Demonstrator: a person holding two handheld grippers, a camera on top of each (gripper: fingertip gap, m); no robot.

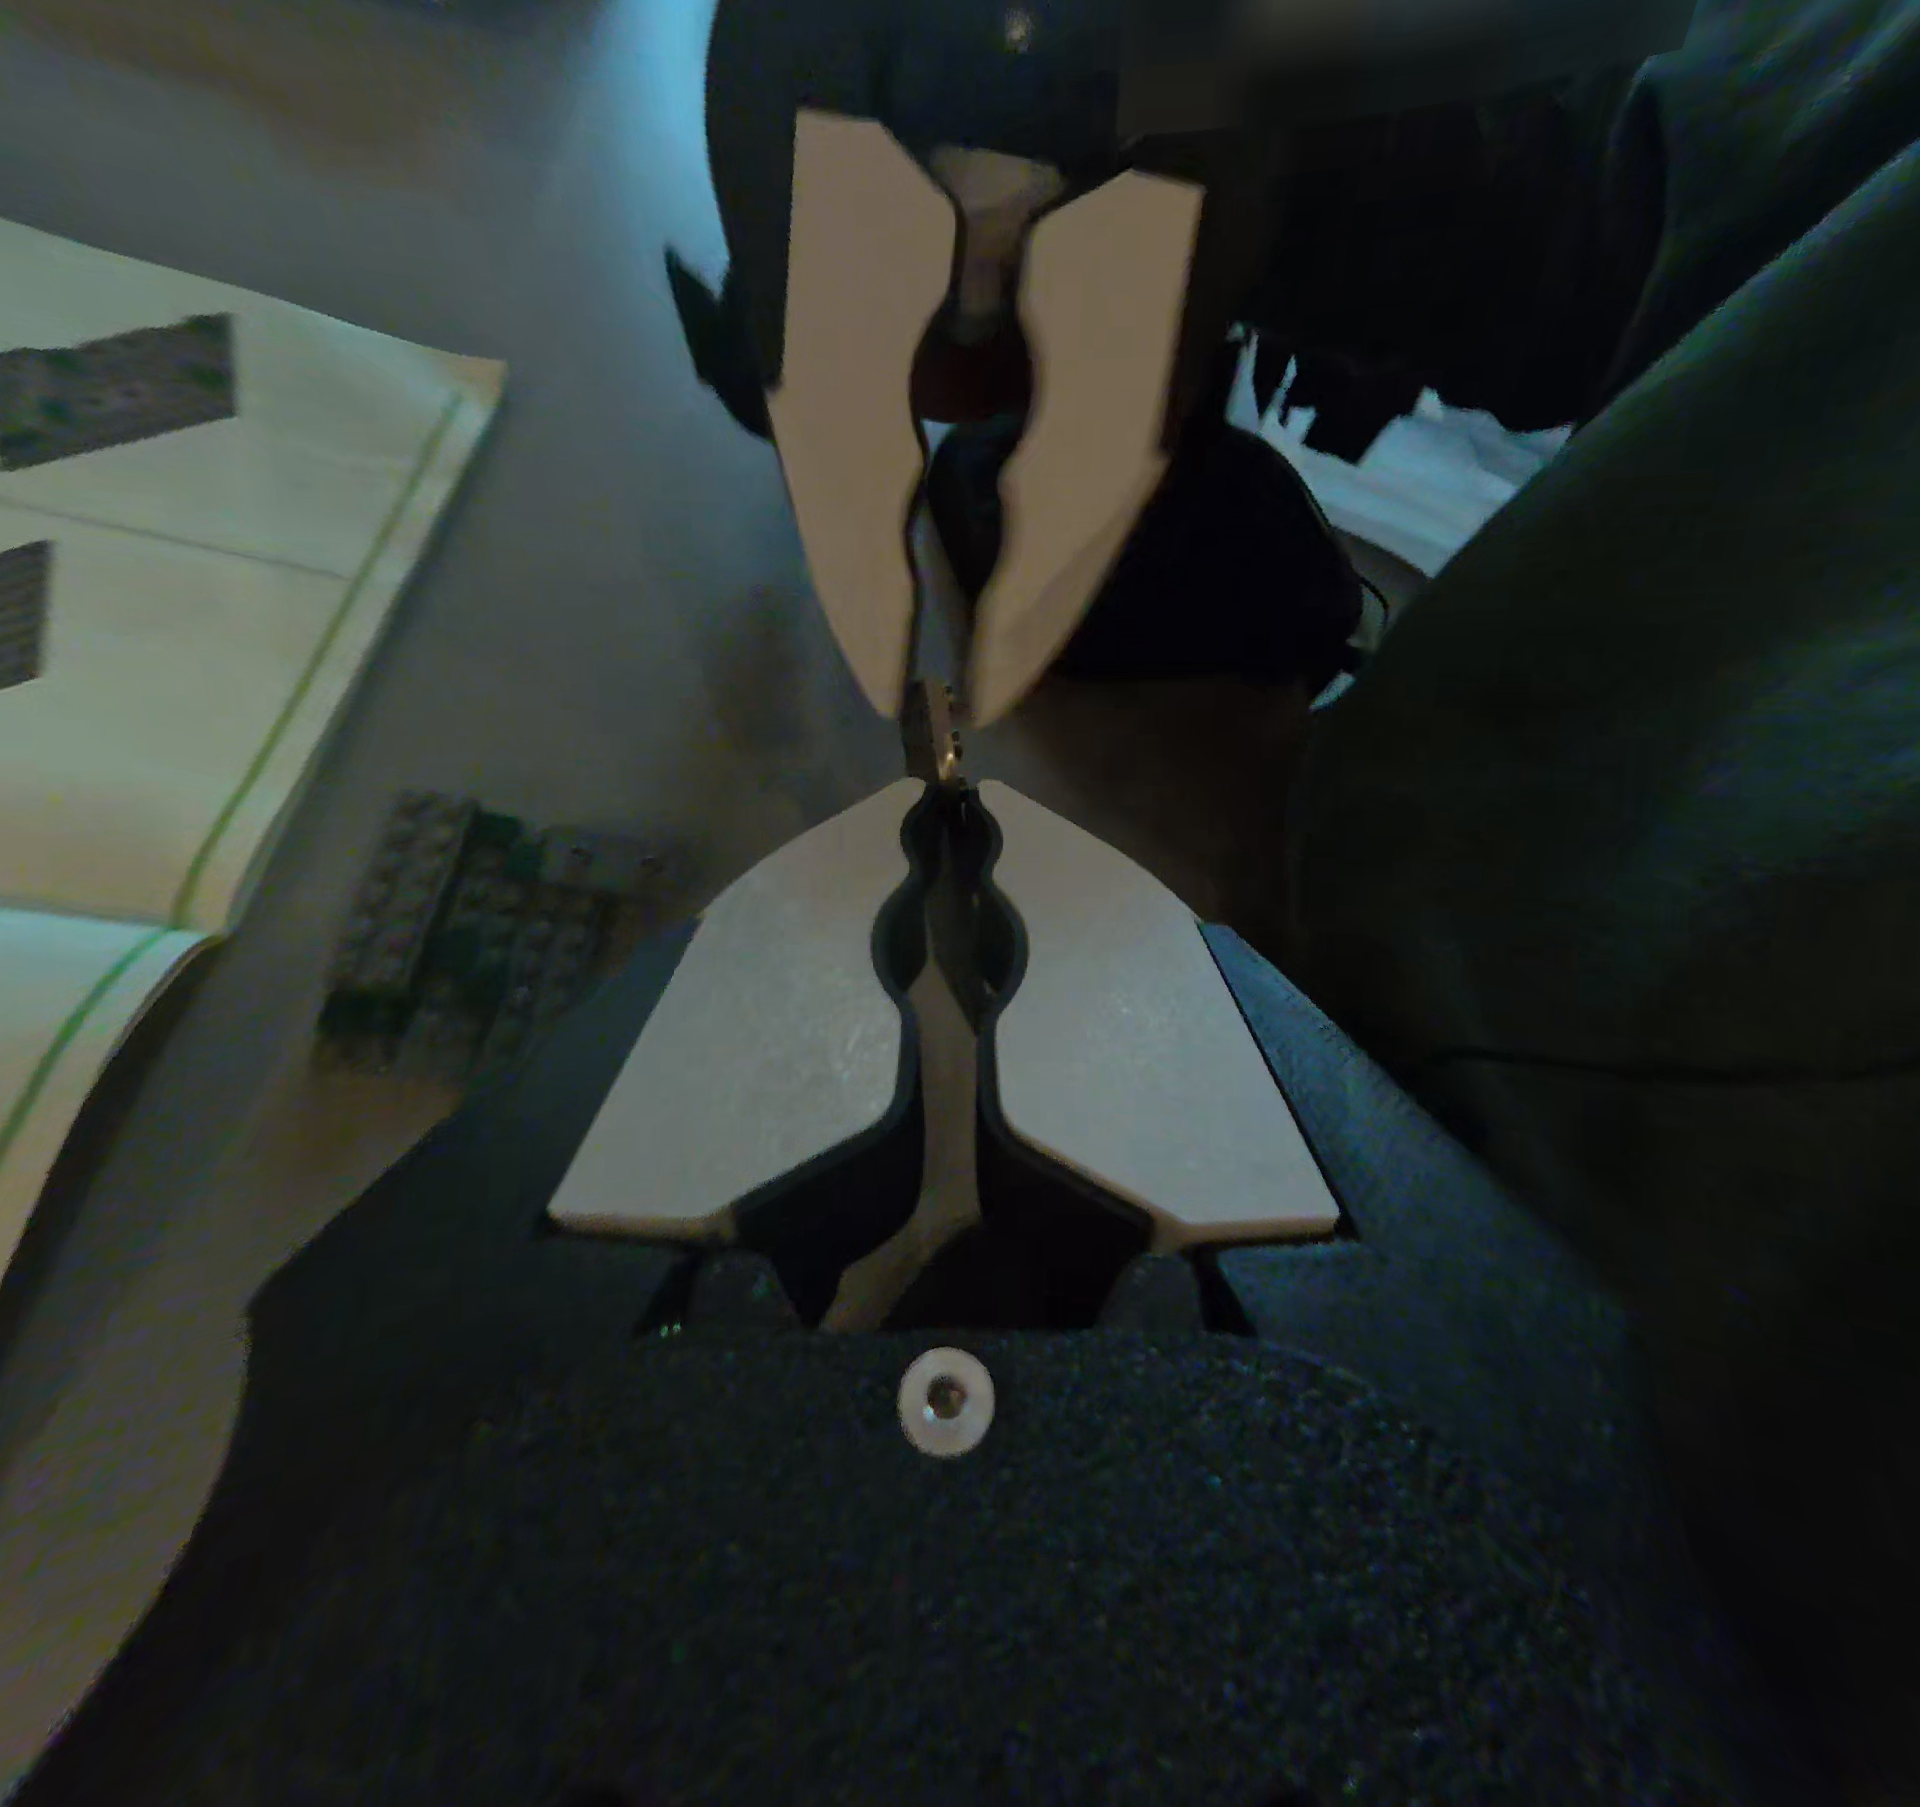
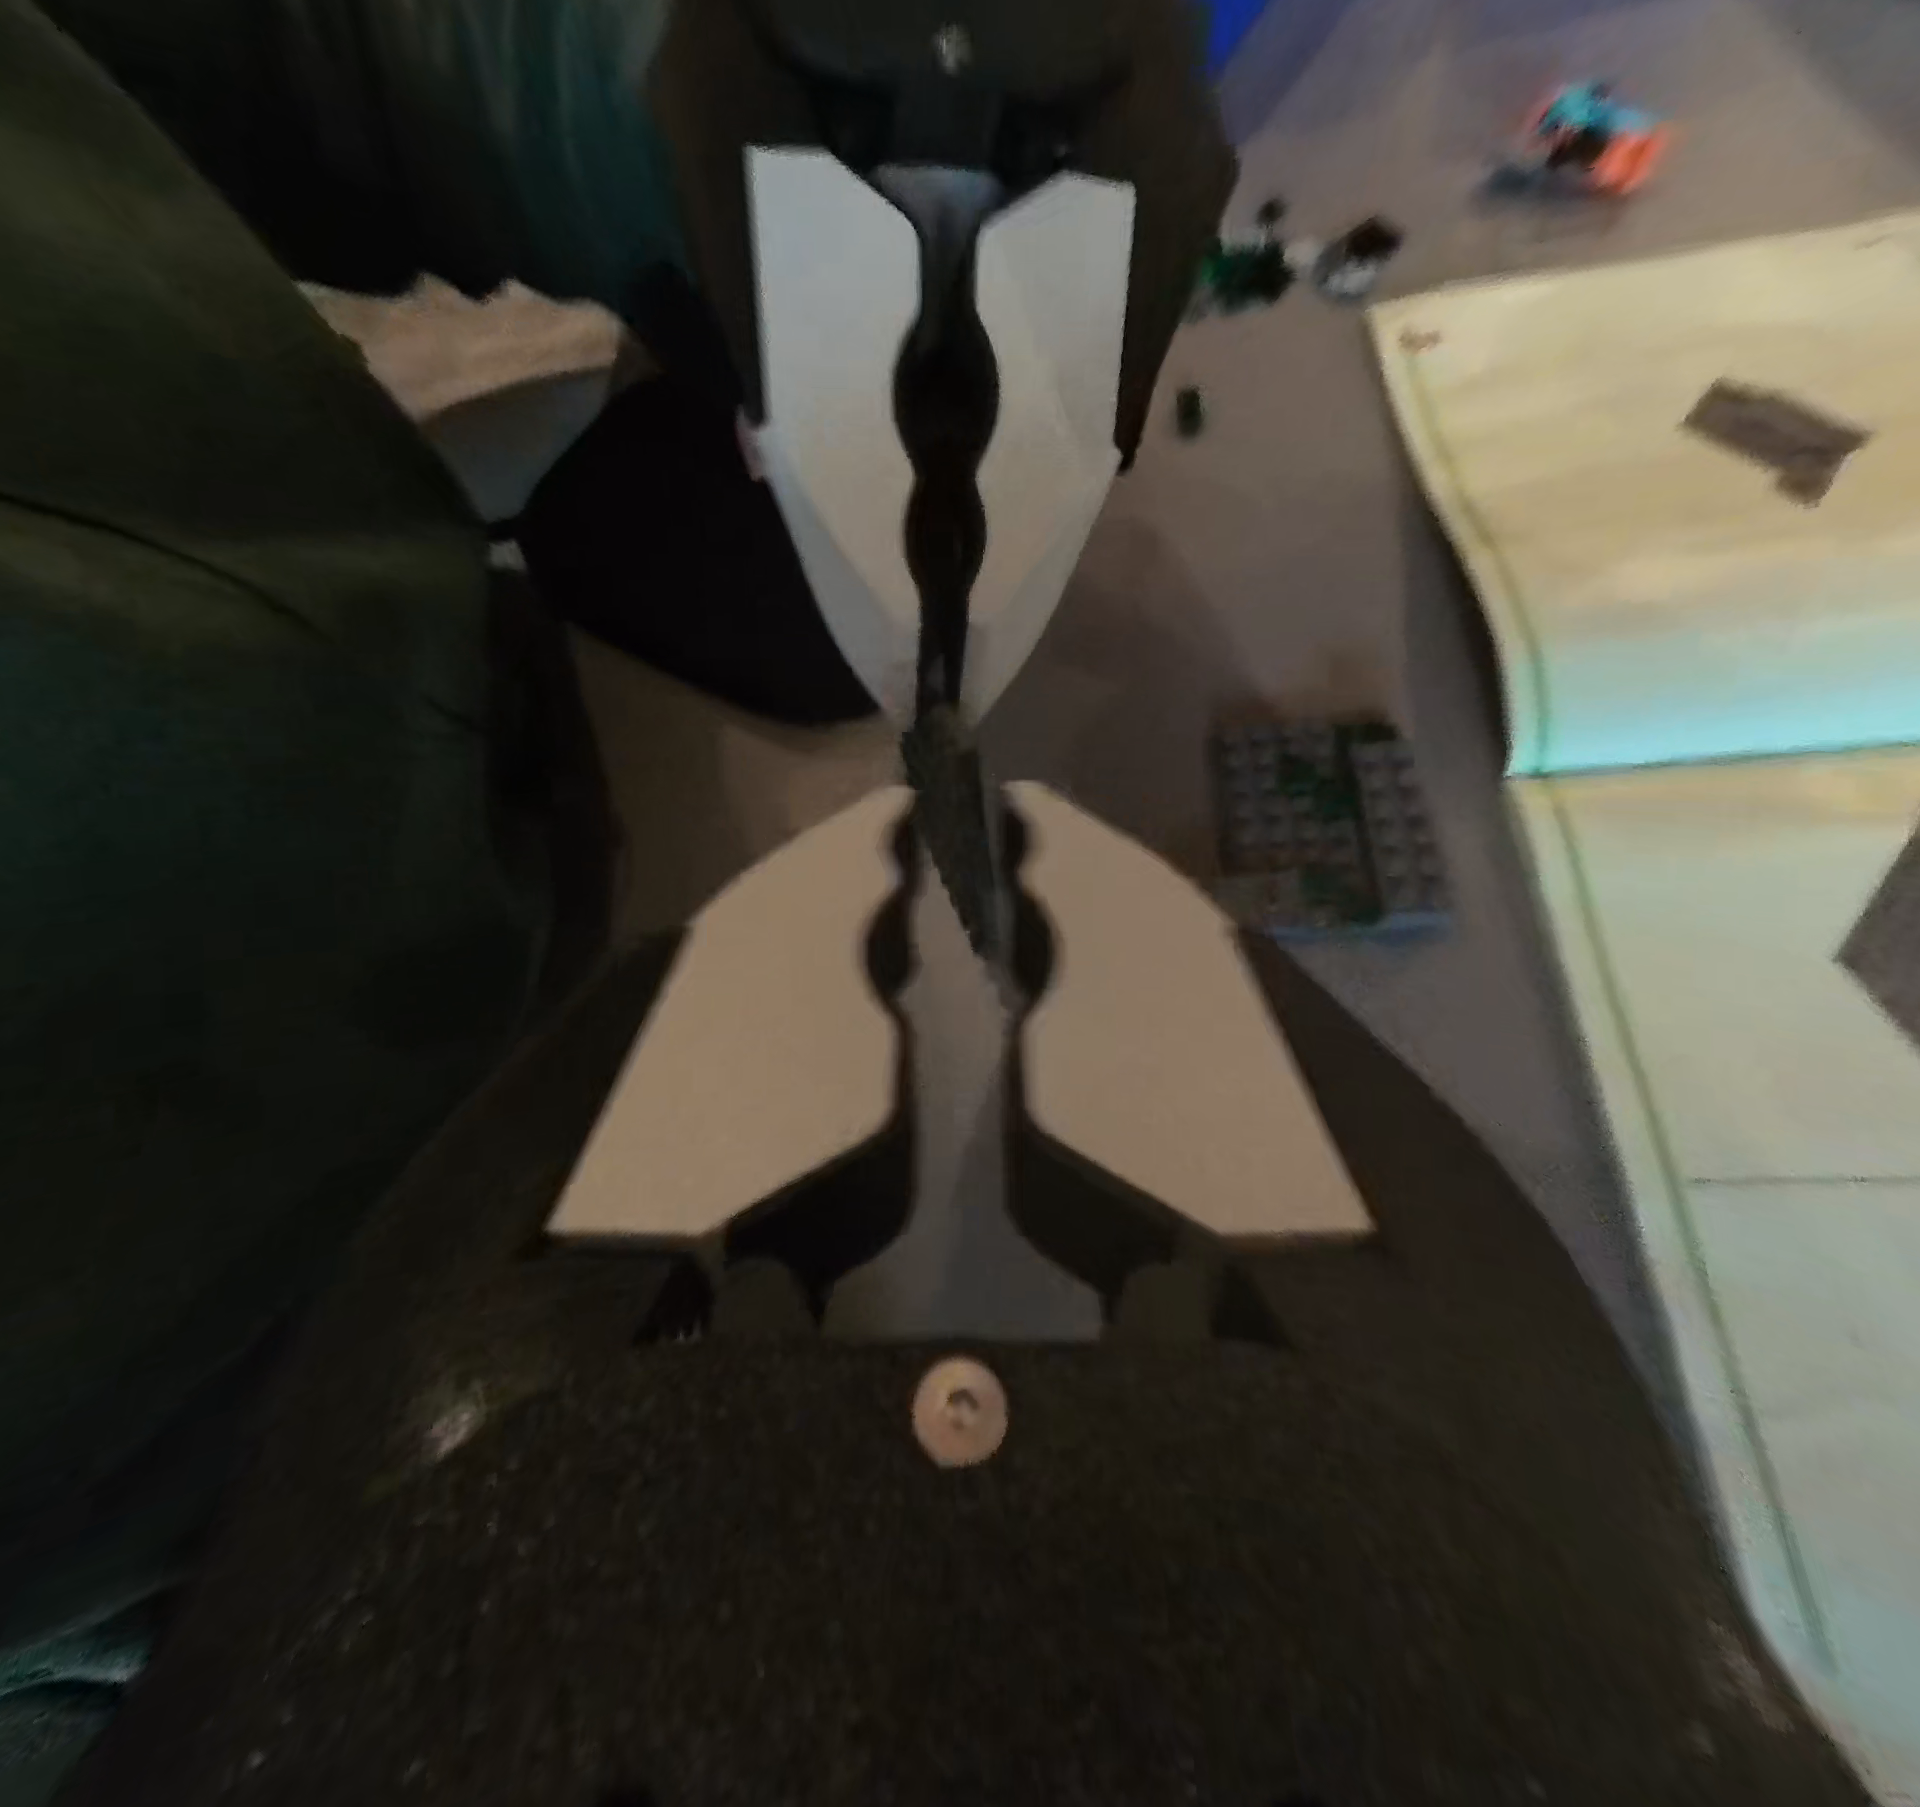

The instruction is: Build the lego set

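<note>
My two grippers meet tip to tip above the table. In the left wrist view my left gripper (image 1: 940,793) is shut, its tips on a small dark lego piece (image 1: 932,739). My right gripper (image 1: 935,710) comes down from above and is shut on the same piece's other end. In the right wrist view my right gripper (image 2: 958,807) is shut on a thin dark lego piece (image 2: 961,853) seen edge-on, and the left gripper (image 2: 940,703) pinches its far end. I cannot tell whether it is one piece or two joined. A grey studded lego assembly (image 1: 468,926) (image 2: 1320,822) lies on the table beside them.
An open instruction booklet (image 1: 208,562) (image 2: 1662,614) lies beside the assembly. Loose dark and green pieces (image 2: 1247,261) and a blue-and-orange item (image 2: 1579,136) lie farther off. A person's dark sleeve (image 1: 1610,822) (image 2: 208,718) fills one side of each view. Only a small space, under 4 cm, lies between the two pairs of fingers.
</note>
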